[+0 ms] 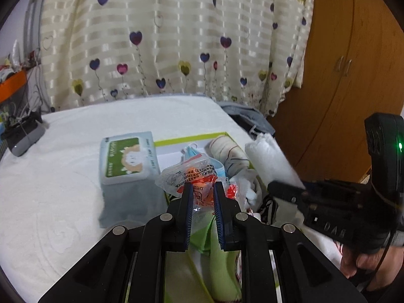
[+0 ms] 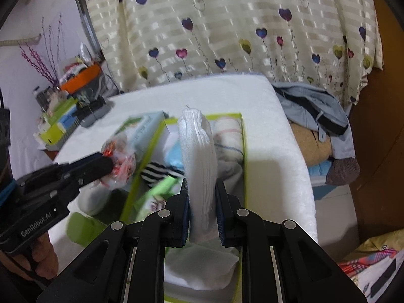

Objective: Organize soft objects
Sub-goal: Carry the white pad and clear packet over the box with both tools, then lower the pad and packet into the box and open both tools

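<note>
My left gripper (image 1: pixel 203 186) is shut on a clear plastic packet with orange print (image 1: pixel 192 176), held above the green-rimmed box (image 1: pixel 192 137); the packet also shows in the right wrist view (image 2: pixel 121 161). My right gripper (image 2: pixel 202 186) is shut on a folded white cloth (image 2: pixel 199 151), held upright over the same box (image 2: pixel 243 136); the cloth also shows in the left wrist view (image 1: pixel 270 159). Inside the box lie a rolled striped towel (image 1: pixel 231 151), a black-and-white striped piece (image 2: pixel 161 171) and a green cloth (image 1: pixel 222 265).
A wet-wipes pack (image 1: pixel 128 160) lies left of the box on the white bed cover (image 1: pixel 50 202). A grey device (image 1: pixel 24 136) sits at the far left. Heart-print curtain behind, clothes pile (image 2: pixel 315 118) and wooden wardrobe (image 1: pixel 341 63) at right.
</note>
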